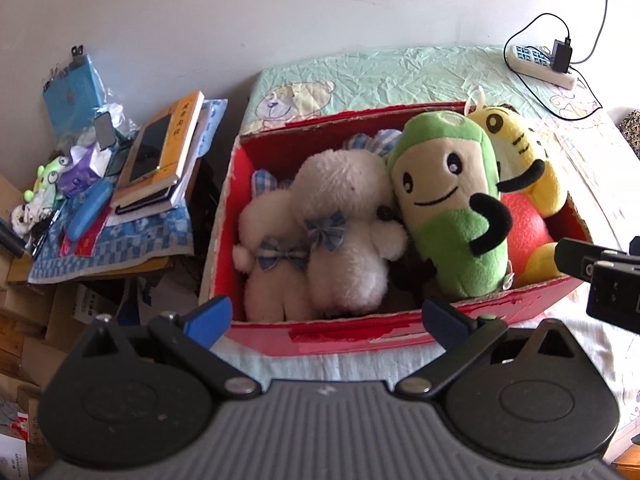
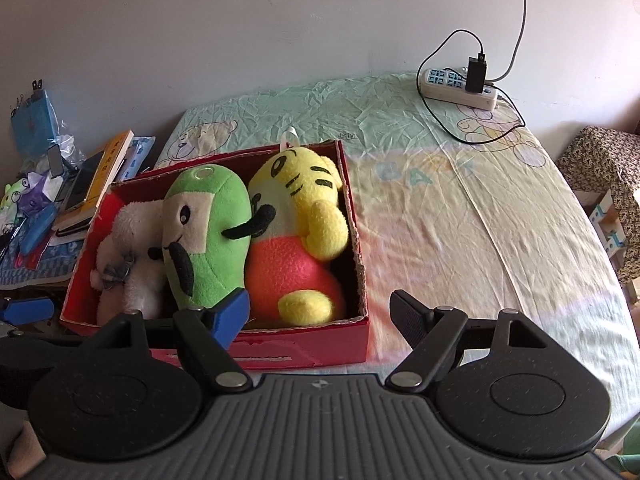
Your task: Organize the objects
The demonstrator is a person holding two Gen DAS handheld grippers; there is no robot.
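— Toys are where now?
— All three sit in the red box (image 2: 320, 350) at frame centre: white plush (image 1: 340, 236), green plush (image 1: 452, 208), yellow plush (image 2: 304, 224).
— Jaws?
— Left gripper (image 1: 326, 316) and right gripper (image 2: 320, 316) both spread, empty. I think it is better to press the leaning green one down gently.

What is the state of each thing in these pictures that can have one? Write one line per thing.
Left gripper: open, empty.
Right gripper: open, empty.
Red box: lidless, full of toys.
White plush: lying in box.
Green plush: leaning on white plush.
Yellow plush: in box, by its right wall.
Charger: plugged into power strip.
Books: stacked.
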